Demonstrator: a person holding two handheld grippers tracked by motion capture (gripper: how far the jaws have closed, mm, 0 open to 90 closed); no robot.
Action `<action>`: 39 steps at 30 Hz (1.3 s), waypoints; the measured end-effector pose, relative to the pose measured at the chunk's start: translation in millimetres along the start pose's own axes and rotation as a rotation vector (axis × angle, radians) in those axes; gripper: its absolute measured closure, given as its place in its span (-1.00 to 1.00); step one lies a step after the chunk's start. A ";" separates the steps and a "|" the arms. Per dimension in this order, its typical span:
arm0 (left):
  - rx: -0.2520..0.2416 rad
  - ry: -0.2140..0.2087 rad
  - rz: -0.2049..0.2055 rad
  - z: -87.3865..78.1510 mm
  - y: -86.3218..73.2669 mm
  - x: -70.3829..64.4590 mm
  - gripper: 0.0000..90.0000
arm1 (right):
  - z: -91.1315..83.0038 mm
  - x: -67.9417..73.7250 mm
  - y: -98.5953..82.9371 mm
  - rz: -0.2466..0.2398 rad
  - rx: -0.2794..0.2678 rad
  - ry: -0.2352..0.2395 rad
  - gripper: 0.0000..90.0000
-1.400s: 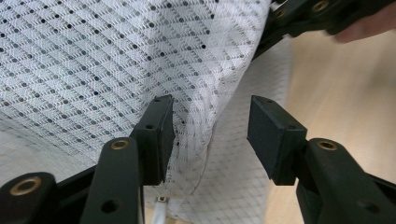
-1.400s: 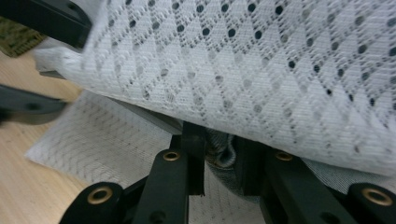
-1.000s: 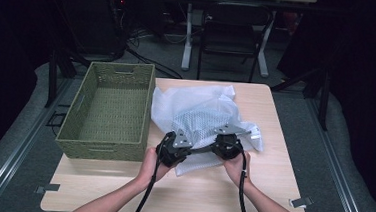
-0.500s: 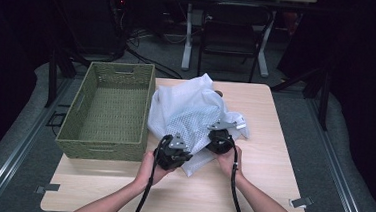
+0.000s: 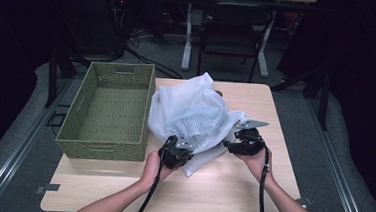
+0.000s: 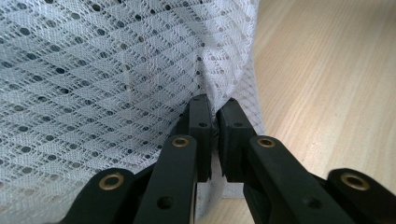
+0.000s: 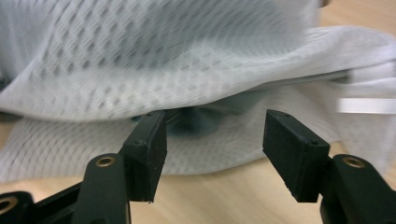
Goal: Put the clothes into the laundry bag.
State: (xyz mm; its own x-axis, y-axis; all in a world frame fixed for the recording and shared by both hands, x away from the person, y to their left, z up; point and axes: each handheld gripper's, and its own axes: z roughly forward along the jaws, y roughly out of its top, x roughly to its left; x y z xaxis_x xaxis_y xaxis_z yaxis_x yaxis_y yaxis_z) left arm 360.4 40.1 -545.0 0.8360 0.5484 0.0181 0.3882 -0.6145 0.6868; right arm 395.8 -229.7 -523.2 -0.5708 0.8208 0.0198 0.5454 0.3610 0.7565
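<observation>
A white mesh cloth lies heaped on the wooden table, bunched high at its far side. My left gripper is at the cloth's near edge. In the left gripper view it is shut on a fold of the mesh. My right gripper sits at the cloth's right edge, its jaws turned toward it. In the right gripper view it stands open just short of the cloth, where a dark gap shows between two layers. Nothing is between its fingers.
A green woven basket stands on the table's left side, touching the cloth's left edge. Bare wood runs along the near edge and the right side. Chairs and desk legs stand in the dark beyond the table.
My right gripper has drawn back to the right, away from the cloth's middle. The cloth has shifted left and heaped up taller. The left gripper keeps its hold.
</observation>
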 end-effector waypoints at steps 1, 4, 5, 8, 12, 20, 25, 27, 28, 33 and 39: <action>0.000 0.001 0.000 0.4 -0.2 0.2 0.89 | -1.7 -2.7 1.4 0.004 -0.006 -0.015 -0.13; 0.009 -0.003 0.003 0.7 -0.4 0.0 0.89 | -3.1 -8.1 6.9 0.004 -0.024 -0.002 -0.23; 0.009 0.001 0.006 0.6 -0.5 -0.2 0.89 | -3.0 -10.4 8.7 0.022 -0.032 0.030 -0.21; 0.006 0.008 0.010 0.1 -0.6 -0.5 0.90 | 2.7 -15.2 13.5 0.046 -0.019 0.030 -0.22; 0.005 0.012 0.015 0.3 0.1 -1.0 0.90 | 19.5 -22.4 19.2 0.091 0.024 0.036 -0.15; 0.009 0.015 0.020 0.0 -0.4 -0.5 0.90 | 40.2 -21.0 26.8 0.089 0.039 0.013 0.98; 0.010 0.013 0.035 -2.1 -1.5 -0.7 0.91 | 33.1 -18.1 26.1 0.059 0.032 -0.014 1.00; 0.009 0.014 0.032 -3.9 -3.1 -0.6 0.91 | 24.1 -14.8 23.0 0.040 0.029 -0.028 1.00; 0.011 0.014 0.031 -4.9 -3.6 -0.3 0.91 | 19.8 -13.2 20.3 0.040 0.030 -0.028 1.00; 0.019 0.036 0.042 -13.8 -7.6 1.8 0.91 | -0.1 -7.7 5.4 0.025 0.046 -0.027 1.00; 0.030 0.048 0.041 -24.4 -13.6 4.1 0.92 | -26.2 13.8 -11.7 0.015 0.059 0.011 1.00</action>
State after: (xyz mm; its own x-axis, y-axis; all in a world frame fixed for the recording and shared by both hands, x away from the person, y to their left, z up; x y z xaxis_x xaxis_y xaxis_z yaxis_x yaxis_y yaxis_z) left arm 349.1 64.6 -536.5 0.8322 0.5485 0.0814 0.3660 -0.6536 0.6625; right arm 365.5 -234.2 -514.6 -0.5688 0.8216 0.0389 0.5895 0.3742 0.7158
